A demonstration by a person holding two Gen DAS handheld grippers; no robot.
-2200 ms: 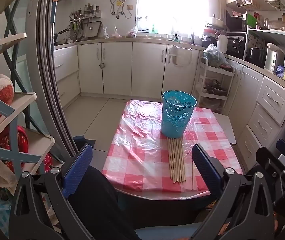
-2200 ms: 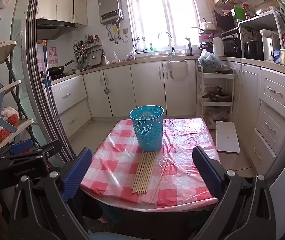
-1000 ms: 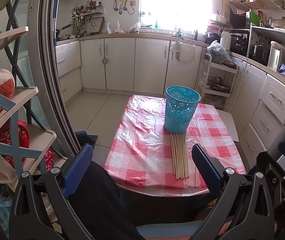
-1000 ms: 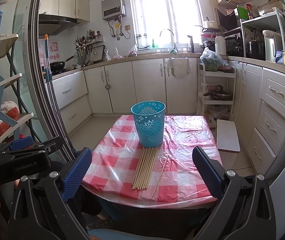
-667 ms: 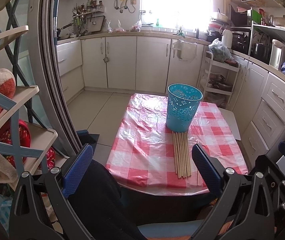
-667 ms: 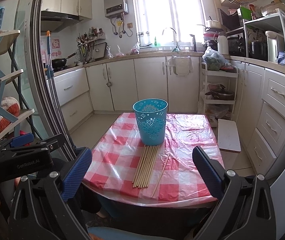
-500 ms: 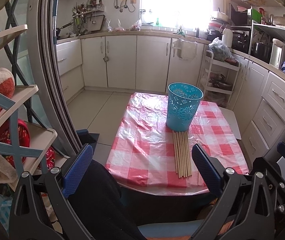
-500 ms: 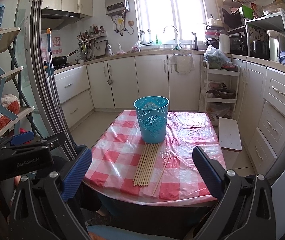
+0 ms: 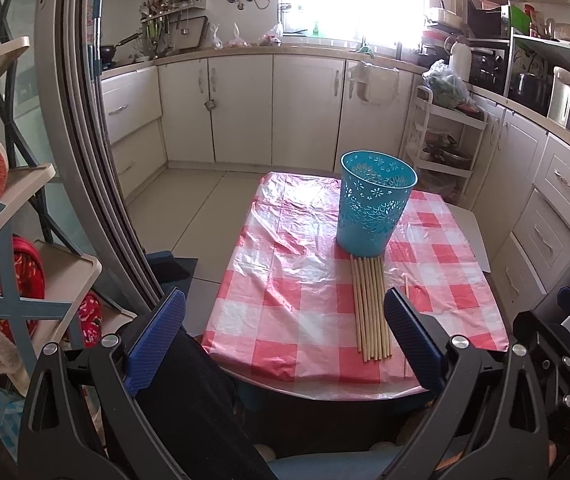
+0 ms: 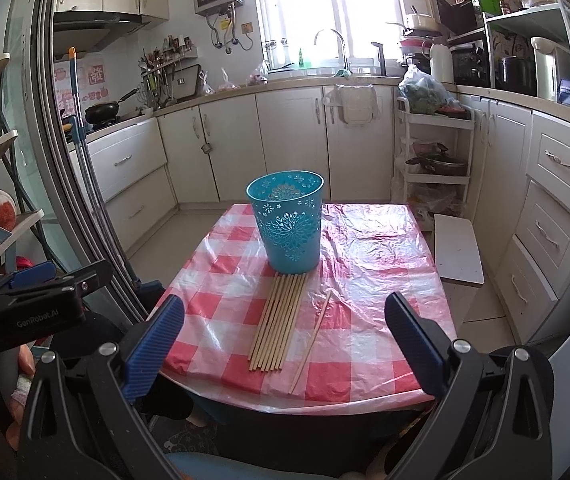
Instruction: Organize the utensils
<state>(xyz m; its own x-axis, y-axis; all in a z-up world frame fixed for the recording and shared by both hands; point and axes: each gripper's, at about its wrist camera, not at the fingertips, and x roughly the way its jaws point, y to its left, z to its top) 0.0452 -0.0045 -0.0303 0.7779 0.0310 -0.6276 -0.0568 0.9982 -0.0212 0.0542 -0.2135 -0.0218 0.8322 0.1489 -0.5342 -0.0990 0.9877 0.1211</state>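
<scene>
Both the left gripper (image 9: 285, 336) and right gripper (image 10: 285, 334) spread, empty; ahead, thin, light, stiff chopsticks (image 10: 279, 322), likely roll-prone, best pinched mid-length, before the basket (image 10: 289, 226).

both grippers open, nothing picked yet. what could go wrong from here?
1. The chopsticks lie packed side by side, touching; a pinch may take several or scatter the row.
2. Their far ends sit against the blue basket; a shove could slide or tip it, since it looks light.
3. The loose stick lies near the table edge on the slick plastic tablecloth; a nudge from the right gripper could roll it off.
</scene>
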